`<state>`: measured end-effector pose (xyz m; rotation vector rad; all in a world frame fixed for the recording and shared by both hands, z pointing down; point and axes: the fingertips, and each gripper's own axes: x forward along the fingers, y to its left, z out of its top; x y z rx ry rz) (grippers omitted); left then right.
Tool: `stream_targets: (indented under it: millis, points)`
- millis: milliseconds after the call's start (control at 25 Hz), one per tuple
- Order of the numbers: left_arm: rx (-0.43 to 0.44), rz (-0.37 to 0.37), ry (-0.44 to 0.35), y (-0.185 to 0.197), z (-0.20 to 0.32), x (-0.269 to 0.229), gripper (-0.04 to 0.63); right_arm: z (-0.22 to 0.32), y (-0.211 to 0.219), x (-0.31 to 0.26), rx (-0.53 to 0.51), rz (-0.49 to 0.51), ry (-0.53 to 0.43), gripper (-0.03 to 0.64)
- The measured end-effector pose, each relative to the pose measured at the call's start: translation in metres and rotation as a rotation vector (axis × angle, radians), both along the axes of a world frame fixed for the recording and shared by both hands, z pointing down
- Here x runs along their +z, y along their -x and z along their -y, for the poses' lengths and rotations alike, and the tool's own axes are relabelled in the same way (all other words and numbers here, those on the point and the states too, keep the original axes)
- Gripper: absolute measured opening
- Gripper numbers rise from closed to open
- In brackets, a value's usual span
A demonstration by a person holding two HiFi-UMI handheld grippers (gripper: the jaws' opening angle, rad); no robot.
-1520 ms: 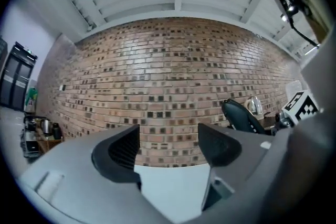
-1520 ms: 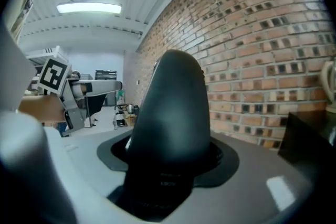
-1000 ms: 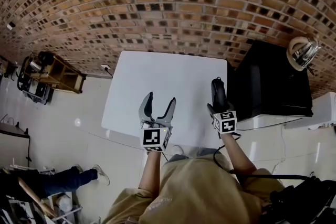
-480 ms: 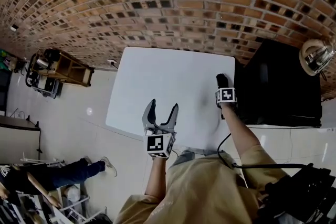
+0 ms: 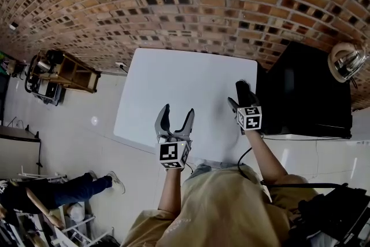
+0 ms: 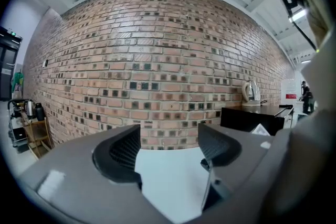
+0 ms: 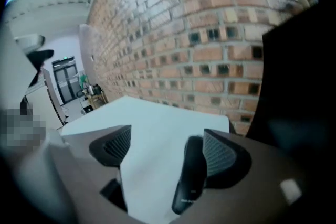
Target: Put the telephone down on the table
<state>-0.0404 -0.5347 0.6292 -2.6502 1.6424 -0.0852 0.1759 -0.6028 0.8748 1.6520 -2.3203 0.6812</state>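
The telephone [image 7: 191, 176] is seen on the table [image 5: 185, 84] between the right gripper's [image 7: 164, 148] opening jaws, against the right one. The left gripper [image 5: 174, 117] is held open and empty.

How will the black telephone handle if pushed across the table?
The telephone looks rigid, smooth plastic: probably slides on the table rather than rolls. Slim and long, it likely topples if stood on end. It leans on one pad while the right tongs are opening, so may shift.

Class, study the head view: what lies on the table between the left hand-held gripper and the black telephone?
Nothing: only bare white table separates the left hand-held gripper from the telephone, clearest in the head view.
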Motion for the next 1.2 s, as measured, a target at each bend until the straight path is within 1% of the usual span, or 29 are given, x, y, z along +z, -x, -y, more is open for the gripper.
stream_targets:
  millis: [80, 120, 200, 240, 320, 400, 480, 600, 880, 1200]
  points:
    - [0.004, -0.017, -0.021, -0.001, -0.001, -0.013, 0.348, -0.012, 0.008, -0.086, -0.031, 0.032, -0.211, 0.424]
    - [0.005, -0.024, -0.034, 0.000, -0.002, -0.022, 0.348, -0.020, 0.010, -0.128, -0.037, 0.052, -0.307, 0.411]
    - [0.007, -0.041, -0.059, 0.003, -0.005, -0.044, 0.348, -0.041, 0.012, -0.208, -0.031, 0.084, -0.471, 0.408]
    - [0.008, -0.051, -0.073, 0.003, -0.007, -0.057, 0.348, -0.051, 0.011, -0.244, -0.022, 0.088, -0.540, 0.407]
    - [0.004, -0.065, -0.107, 0.005, -0.013, -0.081, 0.348, -0.071, 0.007, -0.303, -0.005, 0.066, -0.651, 0.405]
    - [-0.008, -0.082, -0.129, 0.008, -0.020, -0.101, 0.348, -0.088, 0.004, -0.342, 0.015, 0.023, -0.717, 0.403]
    - [-0.014, -0.096, -0.145, 0.013, -0.028, -0.116, 0.348, -0.101, 0.004, -0.365, 0.031, -0.009, -0.745, 0.403]
    - [-0.007, -0.105, -0.171, 0.014, -0.034, -0.131, 0.348, -0.109, 0.009, -0.380, 0.036, -0.019, -0.753, 0.402]
    - [0.000, -0.088, -0.191, 0.013, -0.046, -0.143, 0.348, -0.120, 0.015, -0.392, 0.031, -0.043, -0.754, 0.402]
    - [-0.002, -0.085, -0.206, 0.020, -0.052, -0.150, 0.348, -0.123, 0.023, -0.396, 0.029, -0.041, -0.761, 0.402]
